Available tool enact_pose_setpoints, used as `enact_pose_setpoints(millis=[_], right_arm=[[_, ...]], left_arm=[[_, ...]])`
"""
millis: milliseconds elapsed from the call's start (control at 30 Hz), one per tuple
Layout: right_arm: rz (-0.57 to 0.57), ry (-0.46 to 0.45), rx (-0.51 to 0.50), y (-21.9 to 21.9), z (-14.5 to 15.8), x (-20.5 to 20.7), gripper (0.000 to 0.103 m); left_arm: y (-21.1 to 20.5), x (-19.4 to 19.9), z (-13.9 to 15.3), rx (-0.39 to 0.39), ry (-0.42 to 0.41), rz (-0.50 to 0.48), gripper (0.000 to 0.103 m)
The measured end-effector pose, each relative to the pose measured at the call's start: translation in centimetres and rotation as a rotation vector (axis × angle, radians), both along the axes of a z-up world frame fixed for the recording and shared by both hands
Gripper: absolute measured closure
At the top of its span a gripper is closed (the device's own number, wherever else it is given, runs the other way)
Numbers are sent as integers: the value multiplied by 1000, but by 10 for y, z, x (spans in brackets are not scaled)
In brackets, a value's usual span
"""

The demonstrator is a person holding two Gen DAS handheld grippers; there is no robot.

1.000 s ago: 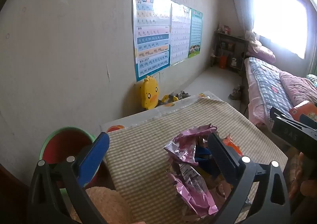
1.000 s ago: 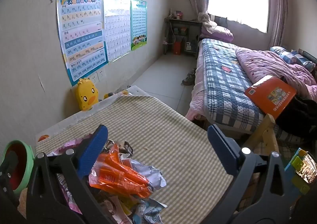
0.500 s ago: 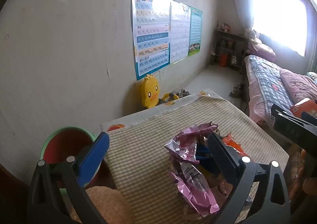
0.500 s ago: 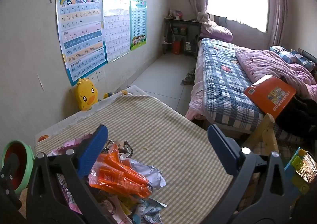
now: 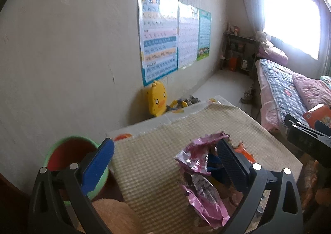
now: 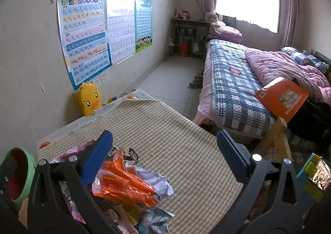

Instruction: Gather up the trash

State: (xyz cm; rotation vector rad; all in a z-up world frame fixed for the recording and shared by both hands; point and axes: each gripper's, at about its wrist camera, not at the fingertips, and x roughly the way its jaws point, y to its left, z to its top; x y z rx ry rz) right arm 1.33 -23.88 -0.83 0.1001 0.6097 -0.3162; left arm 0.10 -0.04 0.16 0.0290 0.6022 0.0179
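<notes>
- While both tongs, left (image 5: 165,163) and right (image 6: 164,152), hang released over the worktop (image 6: 182,143), the wrappers (image 6: 124,184) lie heaped at its near edge.
- Crinkly pink foil (image 5: 198,174) could slip a loose pinch.
- A careless sweep might push litter overboard, missing the green bin (image 5: 70,157).

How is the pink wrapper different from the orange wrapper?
The pink wrapper is shiny pink with small print; the orange wrapper is bright orange with a grid pattern. The pink wrapper stands crumpled upward; the orange wrapper lies flatter atop other scraps. Both are crinkled, empty-looking packets on the checked tablecloth.
</notes>
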Motion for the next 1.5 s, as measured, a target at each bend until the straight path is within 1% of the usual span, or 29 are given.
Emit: enact_pose_setpoints(millis=[100,200,300,367,433,600,1267,1500], right_arm=[[0,1,-2,1,1,0,4],[-1,1,0,0,0,0,4],[-1,0,-2,1,0,0,4],[0,0,-1,1,0,0,4],[0,1,-2,1,0,0,4],[-5,2,3,0,1,0,4],[-5,5,2,1,1,-1,4],[-4,5,2,0,2,-1,4]], left_arm=[[-1,-5,9,8,-52,-7,8],[0,-8,14,6,-71,-12,8],[1,-7,16,-3,-47,-22,8],[3,-5,17,-25,-21,-37,8],[4,-5,17,-39,-15,-36,8],[2,-7,13,-26,-15,-41,8],[3,0,8,-43,37,-50,8],[2,0,7,-44,37,-49,8]])
